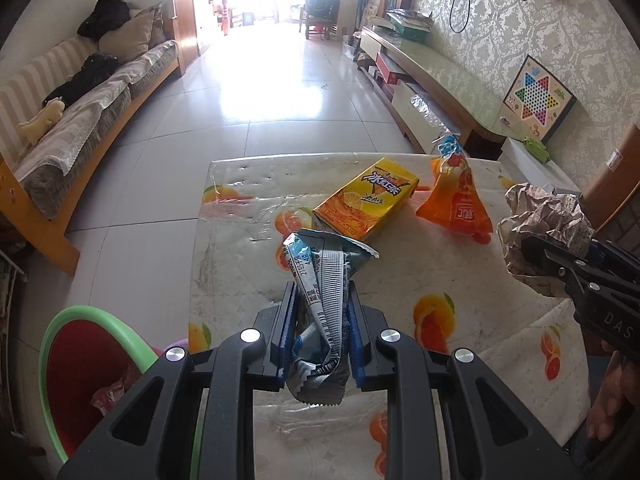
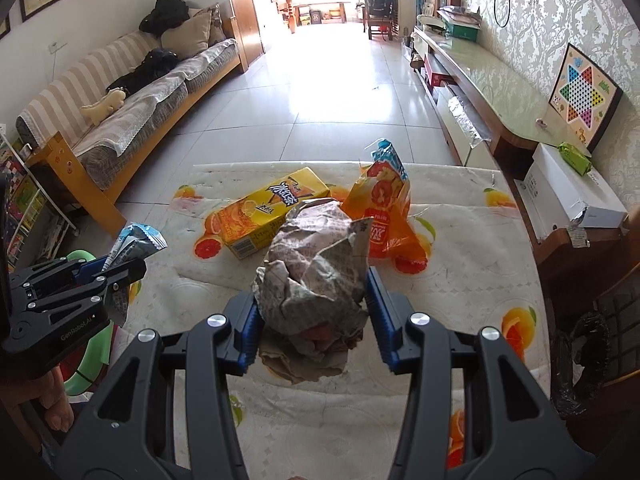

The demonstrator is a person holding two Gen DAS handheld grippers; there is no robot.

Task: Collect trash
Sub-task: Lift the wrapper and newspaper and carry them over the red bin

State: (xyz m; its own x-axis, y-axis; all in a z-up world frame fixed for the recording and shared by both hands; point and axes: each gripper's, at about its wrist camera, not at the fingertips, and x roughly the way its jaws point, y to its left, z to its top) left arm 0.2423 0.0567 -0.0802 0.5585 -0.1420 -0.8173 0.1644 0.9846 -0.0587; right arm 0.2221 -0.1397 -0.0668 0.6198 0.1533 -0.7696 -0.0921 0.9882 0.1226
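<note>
Left claw (image 1: 322, 304), nearest the lens in the left wrist view: blue pads (image 1: 286, 320) pinched tight on a crumpled blue-and-white wrapper (image 1: 320, 280). Wrapper stands up out of the jaws, its torn end hanging below them, clear of the counter (image 1: 240, 264).

Right claw (image 2: 312, 304): jaws part-way in, clamped on either side of a crumpled newspaper ball (image 2: 312, 264). Ball fills the gap between the blue pads (image 2: 382, 312) and is lifted off the cloth; its shadow shows beneath.

Each claw shows in the other's view: the right one at the right edge of the left view with the paper ball (image 1: 544, 236), the left one at the left edge of the right view with the wrapper (image 2: 132, 244).

Still on the counter, 2 items:
- Yellow drink carton (image 1: 366, 204), lying on its side toward the far edge.
- Orange snack bag (image 1: 456, 196), standing upright just right of the carton, top flap blue.

Counter covered by a fruit-print cloth under clear plastic.

Bin with green rim (image 1: 100, 320) and red inside sits on the floor at the counter's left, below the left claw; some plastic scrap visible inside.

Background: striped sofa (image 1: 80, 112) along the left wall, low TV cabinet (image 1: 440, 76) along the right, tiled floor between.
</note>
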